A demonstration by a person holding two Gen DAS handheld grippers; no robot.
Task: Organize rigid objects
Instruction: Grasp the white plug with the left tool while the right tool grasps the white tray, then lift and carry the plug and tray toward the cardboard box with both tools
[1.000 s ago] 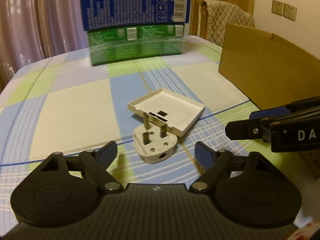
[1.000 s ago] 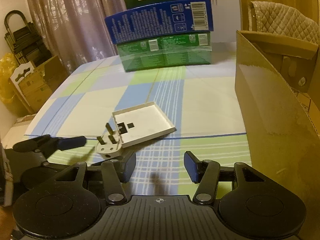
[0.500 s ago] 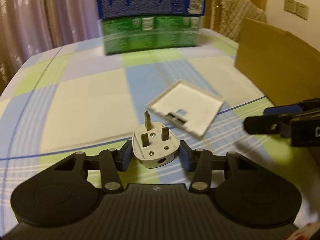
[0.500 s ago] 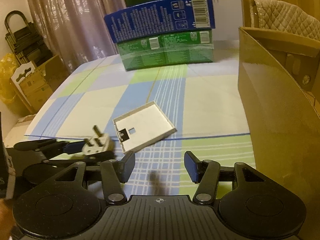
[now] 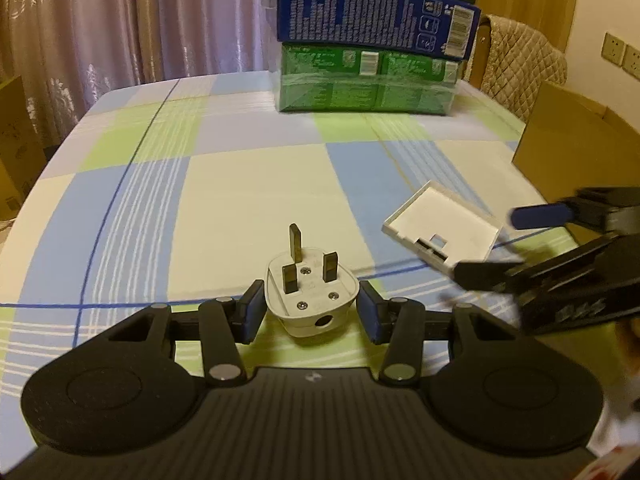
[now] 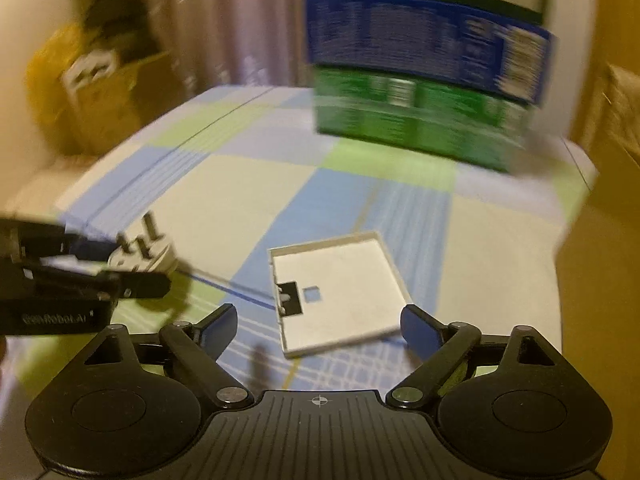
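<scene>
Over the checked tablecloth (image 5: 248,184), left gripper (image 5: 311,312) fingers (image 5: 253,312) clamp plug (image 5: 311,292).

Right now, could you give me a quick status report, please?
Left gripper shut on white three-pin plug. Right gripper open, closing on white square cover plate. Nothing between them.

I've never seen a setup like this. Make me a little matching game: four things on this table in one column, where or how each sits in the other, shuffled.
Things:
1. plug
2. white cover plate
3. blue box
4. cardboard box

Places or states:
A. on top of the green box
B. at the table's right edge
C. flat on the checked cloth, hollow side up
D. between the left gripper's jaws, prongs up

Pairs: 1-D, 2-C, 3-A, 4-B
</scene>
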